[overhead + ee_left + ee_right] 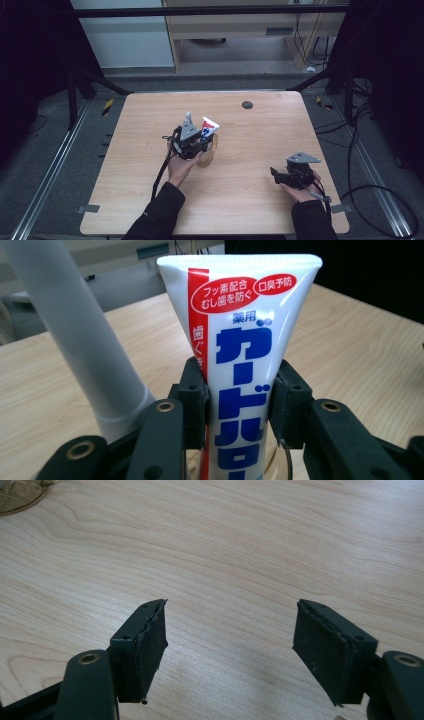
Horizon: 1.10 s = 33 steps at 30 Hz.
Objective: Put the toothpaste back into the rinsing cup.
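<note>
on the wooden worktop [240, 190] our left fingers [192, 400] clamp the toothpaste tube [240, 365] upright in the cup [206, 156], release pending; right fingers [145, 645] apart, idle.

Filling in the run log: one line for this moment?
left gripper: around toothpaste tube in glass cup | right gripper: open, empty

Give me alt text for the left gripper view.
A white toothpaste tube with blue and red Japanese lettering stands upright between the left gripper's two black jaws, crimped end up. A white toothbrush handle leans beside it, over a light wooden table.
</note>
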### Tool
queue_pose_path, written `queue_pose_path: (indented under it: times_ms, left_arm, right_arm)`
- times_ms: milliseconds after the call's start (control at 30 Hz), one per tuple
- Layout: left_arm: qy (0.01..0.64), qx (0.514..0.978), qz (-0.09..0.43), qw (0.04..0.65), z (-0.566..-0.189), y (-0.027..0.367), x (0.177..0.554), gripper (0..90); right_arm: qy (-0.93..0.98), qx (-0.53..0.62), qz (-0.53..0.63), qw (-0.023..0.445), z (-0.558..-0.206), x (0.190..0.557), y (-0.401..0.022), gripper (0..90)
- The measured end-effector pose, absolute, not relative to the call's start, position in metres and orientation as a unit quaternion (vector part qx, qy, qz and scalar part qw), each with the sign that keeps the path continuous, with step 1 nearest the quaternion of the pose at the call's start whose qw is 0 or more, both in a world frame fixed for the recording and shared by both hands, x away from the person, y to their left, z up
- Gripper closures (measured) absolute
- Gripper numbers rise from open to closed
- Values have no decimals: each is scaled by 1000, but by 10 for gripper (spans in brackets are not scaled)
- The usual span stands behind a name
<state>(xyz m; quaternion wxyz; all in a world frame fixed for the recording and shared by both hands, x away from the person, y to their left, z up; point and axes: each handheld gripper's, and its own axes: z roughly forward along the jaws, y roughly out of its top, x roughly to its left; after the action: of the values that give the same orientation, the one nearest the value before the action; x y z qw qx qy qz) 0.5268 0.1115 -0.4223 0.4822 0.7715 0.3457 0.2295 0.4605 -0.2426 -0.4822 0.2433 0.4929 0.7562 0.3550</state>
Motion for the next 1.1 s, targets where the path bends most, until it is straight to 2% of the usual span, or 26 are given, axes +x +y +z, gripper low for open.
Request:
queue_pose_path:
  times_ms: [467,567,767,967,1100]
  left_arm:
    - [351,789,219,453,-426,114,515,587]
    - [350,789,227,451,-424,117,512,504]
    - [348,784,229,460,-417,133,500,401]
    - [345,772,225,484,-412,158,483,373]
    - [345,776,229,477,-413,174,474,342]
  right_arm:
    - [753,494,359,244,-480,459,-242,289]
    - [752,494,361,245,-479,459,-242,286]
    - [752,496,359,244,-479,459,-242,283]
    - [752,497,358,245,-480,459,-243,278]
    - [751,499,358,243,-480,457,-243,270]
